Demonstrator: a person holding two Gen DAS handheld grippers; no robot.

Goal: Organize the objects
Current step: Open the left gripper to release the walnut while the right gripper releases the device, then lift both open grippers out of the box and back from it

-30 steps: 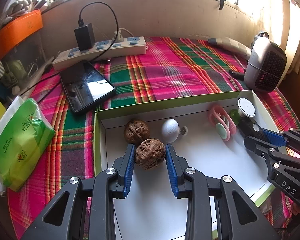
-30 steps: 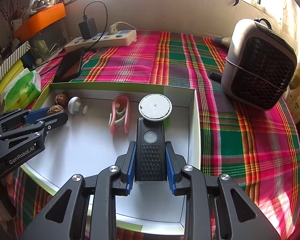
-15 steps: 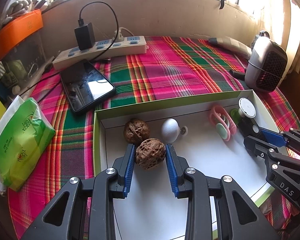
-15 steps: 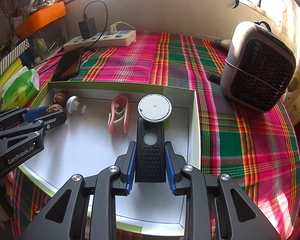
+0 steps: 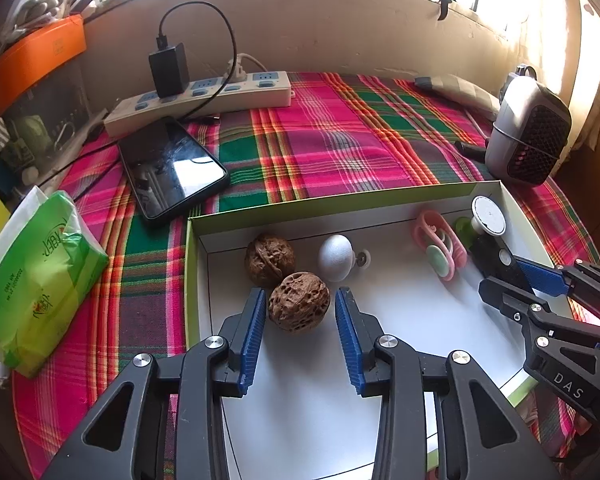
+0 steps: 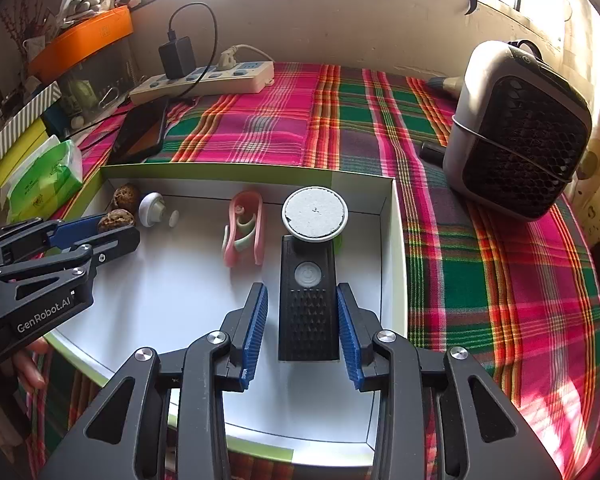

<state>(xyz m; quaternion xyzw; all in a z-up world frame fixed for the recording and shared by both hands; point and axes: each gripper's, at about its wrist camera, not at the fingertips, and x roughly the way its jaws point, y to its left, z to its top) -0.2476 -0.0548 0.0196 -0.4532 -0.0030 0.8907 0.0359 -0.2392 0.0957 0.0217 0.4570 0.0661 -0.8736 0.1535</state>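
Both claws are opening: left claw (image 5: pixel 301 316) around the walnut (image 5: pixel 299 308), right claw (image 6: pixel 302 320) around the black remote (image 6: pixel 308 304). Freed, the walnut may roll across the tray (image 5: pixel 380 360).

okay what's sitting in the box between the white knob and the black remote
A pink clip with a pale green part lies between the white knob and the black remote, on the box floor, touching neither. The right wrist view shows it best.

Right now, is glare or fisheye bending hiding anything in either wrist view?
Left wrist view: window blown out, glare patch on the phone screen, box rim bowed; walnut sharp. Right wrist view: sun washes out the tablecloth at lower right, heater stretched; black remote clear.
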